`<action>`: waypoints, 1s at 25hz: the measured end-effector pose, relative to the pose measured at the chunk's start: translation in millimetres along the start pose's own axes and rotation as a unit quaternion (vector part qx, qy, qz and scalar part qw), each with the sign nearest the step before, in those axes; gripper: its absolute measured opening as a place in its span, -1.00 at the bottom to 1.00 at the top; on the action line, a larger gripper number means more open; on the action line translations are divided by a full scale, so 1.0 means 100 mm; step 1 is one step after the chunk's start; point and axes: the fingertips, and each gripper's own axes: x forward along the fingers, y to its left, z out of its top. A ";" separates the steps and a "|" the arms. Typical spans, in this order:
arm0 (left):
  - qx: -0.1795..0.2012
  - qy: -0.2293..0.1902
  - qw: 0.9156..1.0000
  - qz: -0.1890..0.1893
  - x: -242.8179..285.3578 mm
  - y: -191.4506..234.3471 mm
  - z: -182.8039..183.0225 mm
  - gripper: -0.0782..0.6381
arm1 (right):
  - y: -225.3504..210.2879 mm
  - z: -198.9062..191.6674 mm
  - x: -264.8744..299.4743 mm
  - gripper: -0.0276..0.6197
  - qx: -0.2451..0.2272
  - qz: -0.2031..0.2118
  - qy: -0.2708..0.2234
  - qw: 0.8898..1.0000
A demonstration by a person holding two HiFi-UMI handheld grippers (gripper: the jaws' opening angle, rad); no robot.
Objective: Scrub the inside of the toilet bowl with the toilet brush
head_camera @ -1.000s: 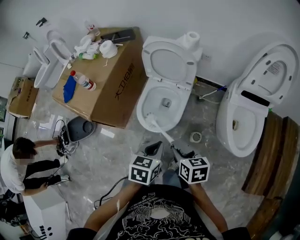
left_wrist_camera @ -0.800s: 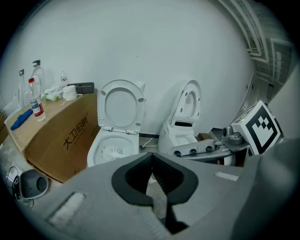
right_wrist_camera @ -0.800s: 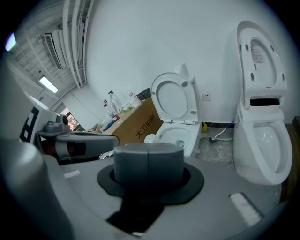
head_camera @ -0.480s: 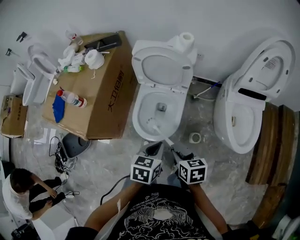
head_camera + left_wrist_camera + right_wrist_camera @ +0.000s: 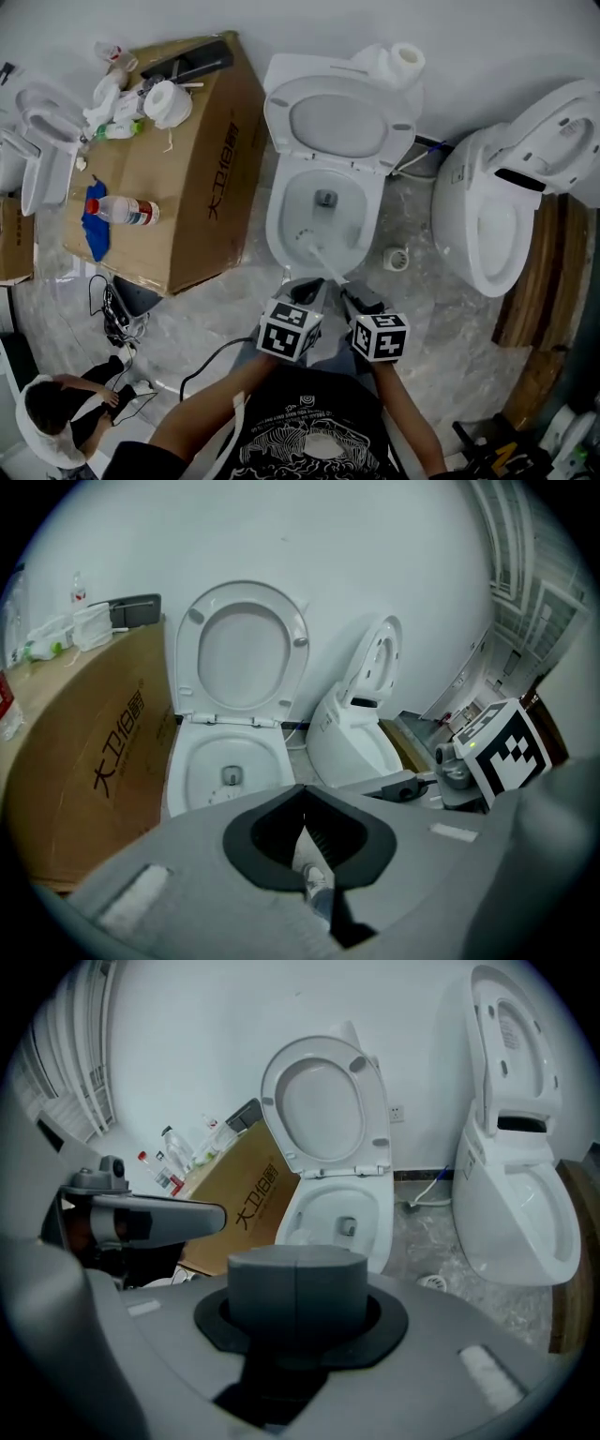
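Right gripper (image 5: 354, 298) clenches the toilet brush (image 5: 324, 263) in the head view; the handle slants forward-left, head inside the toilet bowl (image 5: 277, 225). Left gripper view: left gripper (image 5: 300, 794) pinched together, empty, bowl ahead-left. Right gripper view: bowl dead ahead beyond closed jaws.

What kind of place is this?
Probably a test or storage space, not a working bathroom: several toilets stand side by side, a big cardboard box serves as a table for bottles, and a person sits on the floor among cables.
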 end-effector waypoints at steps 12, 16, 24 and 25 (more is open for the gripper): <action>0.022 0.031 0.999 -0.009 0.37 0.74 0.08 -0.79 | 0.17 -0.05 0.95 -0.45 0.005 0.009 0.050 0.999; 0.035 0.037 0.999 -0.009 0.44 0.90 0.13 -0.79 | 0.17 0.09 1.15 -0.45 0.017 0.013 0.040 0.999; 0.042 0.052 0.998 -0.017 0.54 1.07 0.18 -0.79 | 0.04 0.42 1.43 -0.45 0.056 0.009 0.003 0.998; 0.045 0.052 0.997 -0.019 0.55 1.08 0.18 -0.79 | 0.02 0.46 1.46 -0.45 0.061 0.008 -0.003 0.998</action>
